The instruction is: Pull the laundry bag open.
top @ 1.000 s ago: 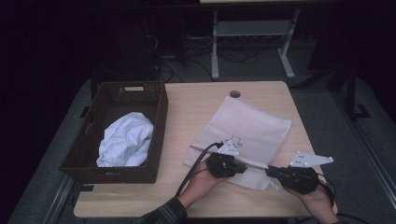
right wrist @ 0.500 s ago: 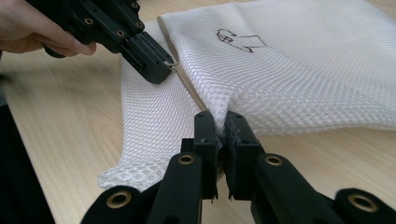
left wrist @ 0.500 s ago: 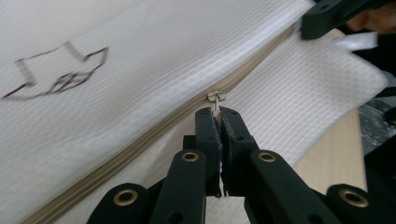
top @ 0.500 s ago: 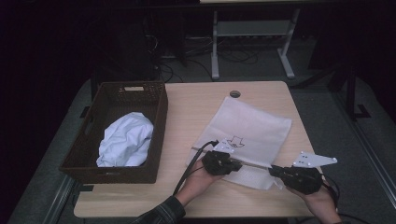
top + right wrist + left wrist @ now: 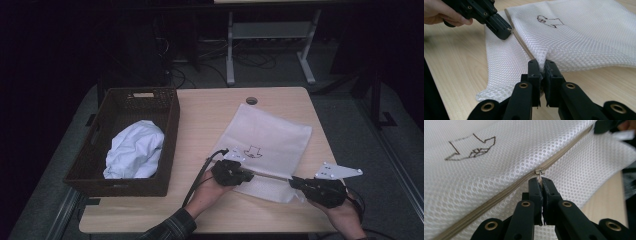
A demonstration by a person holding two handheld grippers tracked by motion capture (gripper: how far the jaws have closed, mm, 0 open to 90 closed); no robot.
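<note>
On the table: we have a white mesh laundry bag (image 5: 267, 145) lying flat at the near right, with a small arrow drawing on it and a tan zip (image 5: 499, 195) running along its near edge.
Left gripper (image 5: 541, 180): our jaws are pressed together on the small metal zip pull (image 5: 540, 173), right at the slider.
Right gripper (image 5: 542, 65): our jaws are clamped on a pinch of mesh beside the zip line, near the bag's right end; the cloth bunches up between them.
Step in hand: we judge we are working the zip, one side holding the bag taut, the other drawing the pull along.
How the bag handles: light, soft and floppy, so it will slide and wrinkle on the smooth table unless anchored. The mesh can stretch or snag, so we would pull evenly along the zip, not across it.
Where to hold: the pull tab is tiny and slick, so we want it deep between the jaws; the cloth grip belongs close to the zip tape.
Nearby: a dark woven basket (image 5: 80, 172) at the left holds a crumpled pale blue cloth (image 5: 135, 150), well apart from the bag.
</note>
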